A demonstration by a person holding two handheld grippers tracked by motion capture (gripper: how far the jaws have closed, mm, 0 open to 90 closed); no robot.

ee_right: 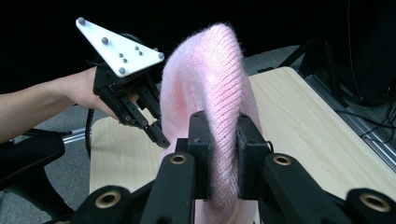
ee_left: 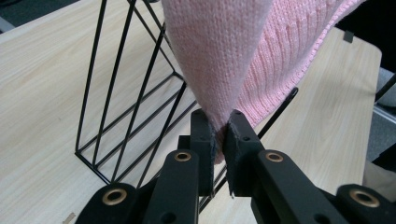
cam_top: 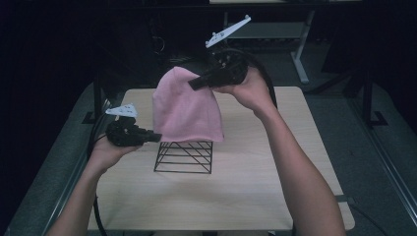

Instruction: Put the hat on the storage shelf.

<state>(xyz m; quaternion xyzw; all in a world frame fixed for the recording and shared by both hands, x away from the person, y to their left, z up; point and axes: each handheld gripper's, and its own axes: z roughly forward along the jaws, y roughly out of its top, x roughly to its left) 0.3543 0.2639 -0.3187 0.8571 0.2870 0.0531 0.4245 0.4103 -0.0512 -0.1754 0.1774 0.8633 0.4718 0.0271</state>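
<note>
A pink knitted cloth (cam_top: 184, 108) hangs over a black wire rack (cam_top: 184, 157) that stands on the wooden table (cam_top: 275, 187). My left gripper (cam_top: 156, 137) is shut on the cloth's lower left edge; in the left gripper view its jaws pinch the pink knit (ee_left: 219, 70) beside the rack's wires (ee_left: 121, 107). My right gripper (cam_top: 194, 83) is shut on the cloth's upper right part and holds it up. In the right gripper view a thick fold of the pink knit (ee_right: 210, 84) sits between the jaws, and the left gripper (ee_right: 161, 140) with its white plate is at the left.
A white desk frame (cam_top: 300, 49) stands behind the table in the dark. Grey floor (cam_top: 373, 162) lies to the right and left of the table. Black cables trail from both grippers.
</note>
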